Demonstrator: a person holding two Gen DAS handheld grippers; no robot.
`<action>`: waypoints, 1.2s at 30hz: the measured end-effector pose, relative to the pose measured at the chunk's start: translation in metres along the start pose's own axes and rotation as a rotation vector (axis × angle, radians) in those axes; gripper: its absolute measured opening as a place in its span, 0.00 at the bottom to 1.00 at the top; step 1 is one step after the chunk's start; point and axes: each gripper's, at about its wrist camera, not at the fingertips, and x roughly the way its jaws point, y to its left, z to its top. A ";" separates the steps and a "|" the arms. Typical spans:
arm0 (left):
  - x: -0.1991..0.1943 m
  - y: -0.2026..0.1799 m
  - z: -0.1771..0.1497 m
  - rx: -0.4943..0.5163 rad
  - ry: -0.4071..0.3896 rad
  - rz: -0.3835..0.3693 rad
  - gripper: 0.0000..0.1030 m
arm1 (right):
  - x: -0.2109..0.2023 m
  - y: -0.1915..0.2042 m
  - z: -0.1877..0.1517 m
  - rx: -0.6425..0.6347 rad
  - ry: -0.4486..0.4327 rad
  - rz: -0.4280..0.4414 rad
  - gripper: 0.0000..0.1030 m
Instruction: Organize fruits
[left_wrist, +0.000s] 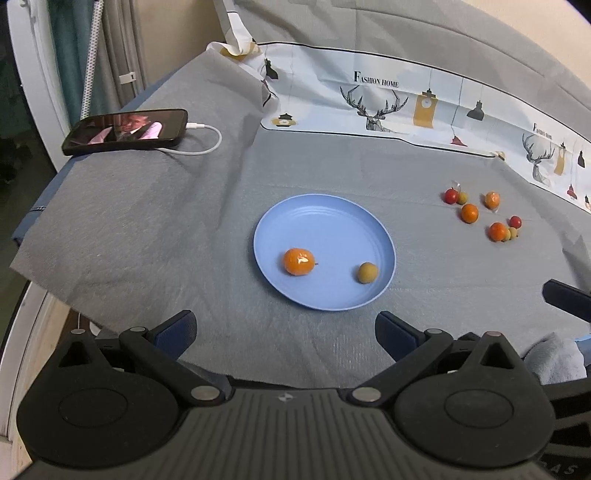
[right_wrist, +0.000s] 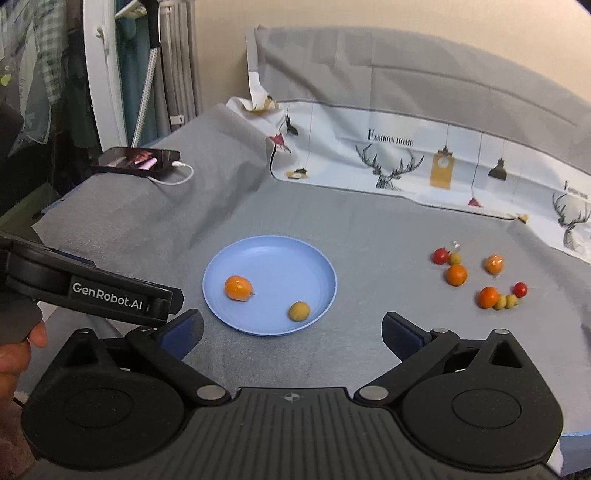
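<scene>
Jaws of both grippers, left gripper and right gripper, standing wide and empty; loose cherry tomato looking soft, slippery, needing gentle mid-body pinching.

Soft, even indoor light fell on the grey cloth, with only faint shadows under the blue plate. The orange fruit carried a small white glare spot. Both fisheye views bowed strongly and darkened toward the corners. In the right wrist view, the loose fruits at three o'clock looked slightly smeared.
</scene>
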 end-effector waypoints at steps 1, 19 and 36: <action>-0.002 -0.001 -0.001 0.001 0.000 0.004 1.00 | -0.004 0.000 -0.001 0.001 -0.010 -0.003 0.99; -0.034 -0.007 -0.009 0.017 -0.065 0.030 1.00 | -0.033 0.006 -0.005 -0.004 -0.077 -0.017 0.99; -0.040 -0.008 -0.011 0.021 -0.090 0.036 1.00 | -0.036 0.006 -0.005 -0.011 -0.078 -0.021 0.99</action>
